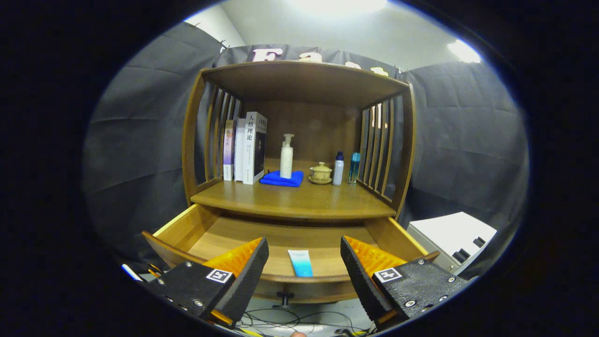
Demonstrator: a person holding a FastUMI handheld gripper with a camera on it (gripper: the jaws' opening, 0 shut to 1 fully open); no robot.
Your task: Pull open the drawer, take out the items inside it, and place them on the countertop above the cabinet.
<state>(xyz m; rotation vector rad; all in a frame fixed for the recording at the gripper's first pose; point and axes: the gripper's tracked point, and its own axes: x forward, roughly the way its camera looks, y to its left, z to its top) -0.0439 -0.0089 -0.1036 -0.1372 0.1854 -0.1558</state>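
One tube (300, 262) is seen lying in the open drawer (187, 229) | gripper (304, 262) is held wide open, empty | countertop (299, 201) lies beyond.

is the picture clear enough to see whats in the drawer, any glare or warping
Gripper view: sharp enough; a tube lies in the open drawer, between the open gripper's fingers. Ceiling lights blow out to white glare. Fisheye bends the cabinet's edges and shelf.
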